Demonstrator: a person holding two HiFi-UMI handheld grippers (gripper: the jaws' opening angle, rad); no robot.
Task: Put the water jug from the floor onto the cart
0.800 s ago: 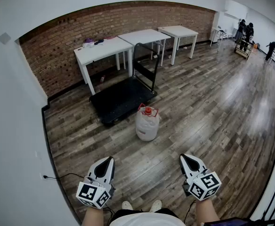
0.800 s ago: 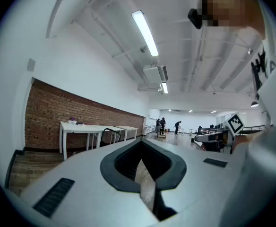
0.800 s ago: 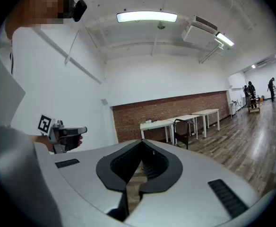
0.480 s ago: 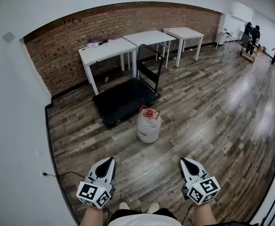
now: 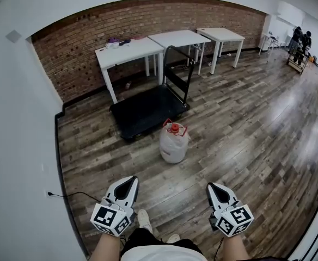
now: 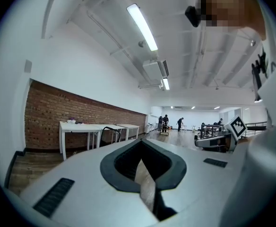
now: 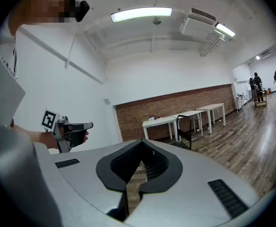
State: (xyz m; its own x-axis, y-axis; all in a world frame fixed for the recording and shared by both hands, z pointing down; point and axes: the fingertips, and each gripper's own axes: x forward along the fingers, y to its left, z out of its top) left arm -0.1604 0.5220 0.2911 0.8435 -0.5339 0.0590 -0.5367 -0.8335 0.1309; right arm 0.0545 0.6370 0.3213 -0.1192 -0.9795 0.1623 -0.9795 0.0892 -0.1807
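Observation:
The water jug (image 5: 173, 144), translucent white with a red cap, stands upright on the wood floor just in front of the black flat cart (image 5: 146, 111). The cart's upright handle (image 5: 178, 72) is at its far right end. My left gripper (image 5: 128, 180) and right gripper (image 5: 213, 187) are held low at the bottom of the head view, well short of the jug, one to each side. Both are shut with nothing in them. In the left gripper view the jaws (image 6: 141, 143) meet at the tip. The right gripper view shows the same (image 7: 141, 143), with the cart handle (image 7: 185, 126) beyond.
Three white tables (image 5: 132, 49) stand along the brick wall (image 5: 83, 42) behind the cart. A white wall (image 5: 17, 145) runs down the left, with a cable (image 5: 72, 196) on the floor. People (image 5: 300, 39) work far off at the right. My shoe (image 5: 144, 219) shows between the grippers.
The scene has drifted right and slightly down in the head view. One shoe has come forward between the grippers. Both grippers stay low and shut; the jug and cart have not moved.

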